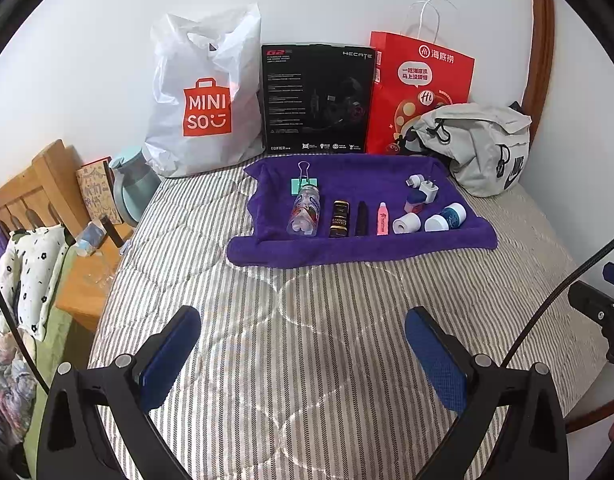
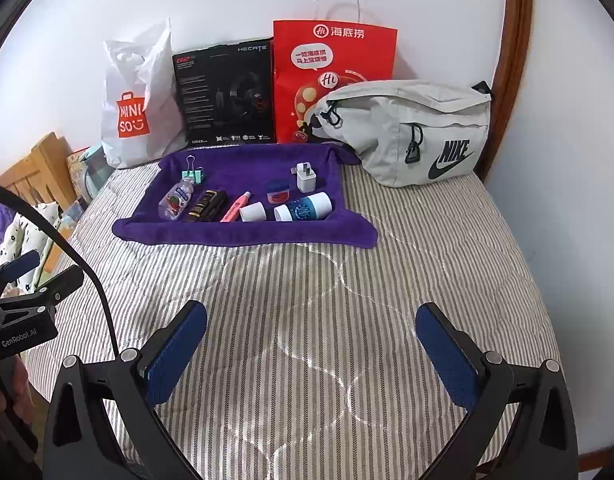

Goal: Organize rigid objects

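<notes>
Fingers (image 1: 175, 356) of left gripper (image 1: 303, 360), blue-padded, spread wide w/ nothing between, above grey-striped quilted bed (image 1: 307, 320). Left wrist view: purple towel (image 1: 359, 248) lies further up the bed, carrying a row of small items: clear plastic bottle w/ red print (image 1: 305, 214) lying down, mint binder clip (image 1: 303, 182) just behind it, dark tube w/ gold label (image 1: 340, 218), black stick (image 1: 362, 218), pink tube (image 1: 382, 219), white roll (image 1: 407, 223), blue-white cylinder (image 1: 446, 217), white plug adapter (image 1: 429, 191). Behind the towel, against the wall: white plastic shopping bag (image 1: 203, 96), black headset box (image 1: 317, 100), red paper bag (image 1: 421, 88), grey waist bag (image 1: 483, 148).

Right wrist view: right gripper (image 2: 311, 360) fingers (image 2: 447, 360) also spread, empty, over the bed (image 2: 307, 300). Same towel (image 2: 243, 232) ahead, items on it apart from both grippers. Left gripper (image 2: 23, 292) shows at the left edge.
</notes>
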`<state>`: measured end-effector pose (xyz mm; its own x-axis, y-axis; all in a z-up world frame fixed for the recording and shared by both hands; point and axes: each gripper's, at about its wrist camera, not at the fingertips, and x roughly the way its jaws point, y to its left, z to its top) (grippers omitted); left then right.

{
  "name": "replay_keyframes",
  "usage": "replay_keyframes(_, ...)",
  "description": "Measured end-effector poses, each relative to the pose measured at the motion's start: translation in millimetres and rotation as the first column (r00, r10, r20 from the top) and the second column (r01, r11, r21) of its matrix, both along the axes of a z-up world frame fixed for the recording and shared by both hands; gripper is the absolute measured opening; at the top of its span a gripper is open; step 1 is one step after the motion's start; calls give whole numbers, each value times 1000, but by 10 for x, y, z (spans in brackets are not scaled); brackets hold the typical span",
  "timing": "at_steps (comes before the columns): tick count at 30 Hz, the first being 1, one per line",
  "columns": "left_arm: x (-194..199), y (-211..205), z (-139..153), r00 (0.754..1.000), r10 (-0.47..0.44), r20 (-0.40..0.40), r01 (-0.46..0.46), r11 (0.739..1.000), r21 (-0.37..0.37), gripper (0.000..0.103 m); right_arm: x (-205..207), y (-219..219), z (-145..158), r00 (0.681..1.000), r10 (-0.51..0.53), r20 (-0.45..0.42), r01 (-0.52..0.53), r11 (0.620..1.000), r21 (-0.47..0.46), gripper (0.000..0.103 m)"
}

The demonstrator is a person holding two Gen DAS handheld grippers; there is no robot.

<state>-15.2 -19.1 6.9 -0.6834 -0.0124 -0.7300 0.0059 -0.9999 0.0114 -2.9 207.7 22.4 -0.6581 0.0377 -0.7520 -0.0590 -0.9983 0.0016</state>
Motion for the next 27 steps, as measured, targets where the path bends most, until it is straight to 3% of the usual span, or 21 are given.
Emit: replay_keyframes(27, -18, -11, 14, 1000, -18, 1, 18, 1000, -8, 103, -6, 2, -13, 1000, 1, 7, -1, 1000, 3, 103)
